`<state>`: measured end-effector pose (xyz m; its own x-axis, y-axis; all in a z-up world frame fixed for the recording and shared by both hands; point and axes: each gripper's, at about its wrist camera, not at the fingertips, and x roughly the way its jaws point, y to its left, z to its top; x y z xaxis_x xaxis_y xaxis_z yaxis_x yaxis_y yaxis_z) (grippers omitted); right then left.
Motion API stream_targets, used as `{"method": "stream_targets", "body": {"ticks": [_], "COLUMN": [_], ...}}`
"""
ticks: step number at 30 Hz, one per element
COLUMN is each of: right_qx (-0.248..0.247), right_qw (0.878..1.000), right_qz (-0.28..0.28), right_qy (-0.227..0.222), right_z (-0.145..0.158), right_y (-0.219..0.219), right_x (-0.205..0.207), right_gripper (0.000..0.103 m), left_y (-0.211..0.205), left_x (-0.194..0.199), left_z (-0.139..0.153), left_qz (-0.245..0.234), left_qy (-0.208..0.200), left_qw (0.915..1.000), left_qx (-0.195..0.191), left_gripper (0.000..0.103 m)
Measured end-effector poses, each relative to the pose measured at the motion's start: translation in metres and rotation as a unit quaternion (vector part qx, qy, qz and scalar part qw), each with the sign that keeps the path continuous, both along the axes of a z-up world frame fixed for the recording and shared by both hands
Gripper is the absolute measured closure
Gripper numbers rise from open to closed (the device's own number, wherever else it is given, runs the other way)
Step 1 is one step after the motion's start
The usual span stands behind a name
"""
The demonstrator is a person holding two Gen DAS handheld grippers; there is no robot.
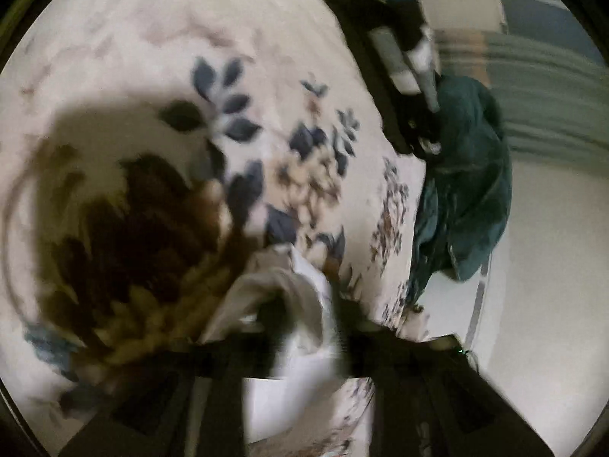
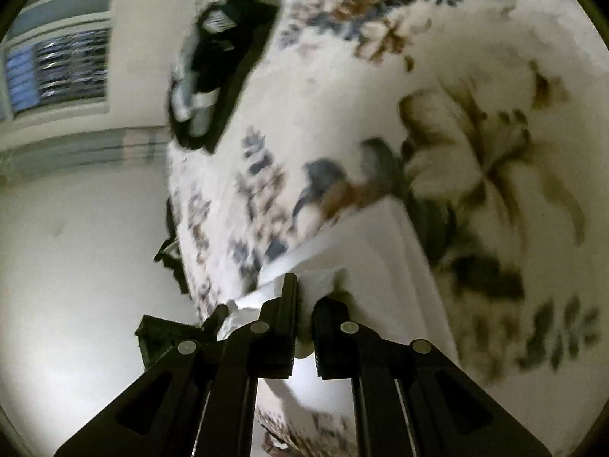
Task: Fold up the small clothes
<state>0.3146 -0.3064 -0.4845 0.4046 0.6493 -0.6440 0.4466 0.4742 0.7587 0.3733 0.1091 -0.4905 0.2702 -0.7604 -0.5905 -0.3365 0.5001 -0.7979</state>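
1. White garment [image 2: 365, 251] lies on the floral bedsheet [image 2: 380, 87], at its edge.
2. Right gripper [image 2: 304, 301] is closed on the garment's fold.
3. Left gripper [image 1: 304, 304] stands half open, cloth between its jaws, not pressed.
4. Teal garment [image 1: 468, 190] hangs over the bedsheet's edge.

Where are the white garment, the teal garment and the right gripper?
white garment [image 2: 380, 251], right wrist view, on its flat upper panel.
teal garment [image 1: 472, 175], left wrist view, on its hanging middle.
right gripper [image 2: 304, 297], right wrist view, between the fingertips.

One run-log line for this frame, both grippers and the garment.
left hand-held gripper: open, white garment between fingers | right hand-held gripper: shut on white garment | surface: floral bedspread | teal garment: bed edge | frames blurred
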Motion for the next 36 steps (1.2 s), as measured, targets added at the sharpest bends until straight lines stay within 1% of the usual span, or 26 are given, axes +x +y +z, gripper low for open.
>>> {"method": "stream_targets", "body": {"ticks": [1, 2, 3, 4, 5, 7, 9, 10, 12, 14, 16, 18, 19, 20, 21, 22, 23, 24, 26, 27, 29, 30, 31, 33, 35, 36], "right_qx": [-0.002, -0.008, -0.014, -0.022, -0.031, -0.060, -0.081, -0.091, -0.112, -0.151, -0.182, -0.192, -0.186, -0.176, -0.171, -0.168, -0.169, -0.175, -0.191, -0.187, -0.165, -0.161, -0.147, -0.118, -0.083, -0.072], "right_qw": [1.000, 1.000, 1.000, 0.999, 0.998, 0.998, 0.997, 0.996, 0.992, 0.982, 0.974, 0.973, 0.975, 0.978, 0.980, 0.982, 0.982, 0.982, 0.979, 0.980, 0.984, 0.984, 0.987, 0.991, 0.993, 0.994], "right_qz": [-0.005, -0.018, -0.026, -0.039, -0.045, -0.033, -0.008, 0.014, 0.051, 0.105, 0.129, 0.126, 0.117, 0.107, 0.099, 0.082, 0.069, 0.062, 0.050, 0.048, 0.048, 0.049, 0.051, 0.055, 0.066, 0.070], "right_qy": [0.017, 0.016, 0.012, -0.001, -0.013, -0.007, 0.001, 0.007, 0.018, 0.030, 0.032, 0.035, 0.033, 0.029, 0.030, 0.038, 0.040, 0.041, 0.043, 0.045, 0.049, 0.051, 0.049, 0.042, 0.049, 0.053], "right_z": [-0.006, -0.005, -0.004, 0.003, 0.010, 0.014, 0.010, 0.006, -0.003, -0.013, -0.021, -0.031, -0.036, -0.041, -0.042, -0.045, -0.046, -0.045, -0.040, -0.035, -0.030, -0.027, -0.023, -0.019, -0.025, -0.030], "right_y": [-0.005, -0.012, -0.017, -0.022, -0.025, -0.026, -0.026, -0.021, -0.013, 0.004, 0.015, 0.019, 0.019, 0.018, 0.016, 0.012, 0.008, 0.006, 0.000, -0.003, -0.010, -0.012, -0.016, -0.021, -0.023, -0.022], "right_x": [0.006, 0.006, -0.002, -0.009, -0.017, -0.023, -0.025, -0.022, -0.015, 0.003, 0.017, 0.032, 0.040, 0.046, 0.050, 0.053, 0.054, 0.055, 0.054, 0.051, 0.045, 0.041, 0.034, 0.020, 0.002, -0.003], "right_gripper": [0.073, 0.063, 0.036, 0.025, 0.025, 0.025, 0.025, 0.025, 0.025, 0.025, 0.025, 0.026, 0.036, 0.049, 0.078, 0.086, 0.087, 0.088, 0.087, 0.087, 0.083, 0.069, 0.049, 0.030, 0.030, 0.030], "left_y": [0.009, 0.015, 0.021, 0.024, 0.024, 0.015, -0.002, -0.013, -0.029, -0.041, -0.051, -0.056, -0.057, -0.057, -0.055, -0.049, -0.045, -0.036, -0.021, -0.015, -0.005, -0.001, 0.002, 0.006, 0.006, 0.005], "left_x": [0.000, -0.004, -0.006, -0.007, -0.008, -0.007, 0.000, 0.003, 0.010, 0.018, 0.035, 0.049, 0.057, 0.061, 0.066, 0.069, 0.071, 0.072, 0.070, 0.066, 0.054, 0.045, 0.034, 0.014, -0.006, -0.014], "left_z": [0.004, 0.009, 0.013, 0.016, 0.019, 0.022, 0.017, 0.015, 0.011, 0.004, -0.005, -0.011, -0.013, -0.013, -0.012, -0.009, -0.006, -0.003, 0.001, 0.003, 0.006, 0.005, 0.003, -0.004, -0.015, -0.021], "left_qz": [0.012, 0.018, 0.018, 0.009, 0.002, -0.042, -0.094, -0.121, -0.159, -0.174, -0.182, -0.182, -0.181, -0.181, -0.176, -0.164, -0.156, -0.144, -0.124, -0.120, -0.119, -0.124, -0.132, -0.139, -0.143, -0.144], "left_qy": [-0.013, -0.021, -0.026, -0.031, -0.038, -0.054, -0.060, -0.065, -0.070, -0.068, -0.065, -0.064, -0.065, -0.066, -0.069, -0.073, -0.076, -0.077, -0.072, -0.070, -0.067, -0.063, -0.055, -0.037, -0.018, -0.010], "left_qw": [0.9998, 0.9996, 0.9995, 0.9992, 0.9985, 0.9928, 0.9830, 0.9760, 0.9684, 0.9652, 0.9602, 0.9601, 0.9587, 0.9580, 0.9572, 0.9551, 0.9548, 0.9566, 0.9617, 0.9646, 0.9732, 0.9772, 0.9809, 0.9859, 0.9884, 0.9887], "left_qx": [0.003, 0.002, 0.008, 0.024, 0.039, 0.099, 0.146, 0.169, 0.179, 0.183, 0.202, 0.202, 0.210, 0.212, 0.219, 0.236, 0.241, 0.241, 0.233, 0.224, 0.185, 0.160, 0.131, 0.085, 0.047, 0.040], "left_gripper": [0.036, 0.036, 0.036, 0.036, 0.036, 0.036, 0.036, 0.036, 0.036, 0.036, 0.036, 0.036, 0.036, 0.036, 0.036, 0.036, 0.036, 0.036, 0.036, 0.036, 0.036, 0.036, 0.036, 0.036, 0.036, 0.036]}}
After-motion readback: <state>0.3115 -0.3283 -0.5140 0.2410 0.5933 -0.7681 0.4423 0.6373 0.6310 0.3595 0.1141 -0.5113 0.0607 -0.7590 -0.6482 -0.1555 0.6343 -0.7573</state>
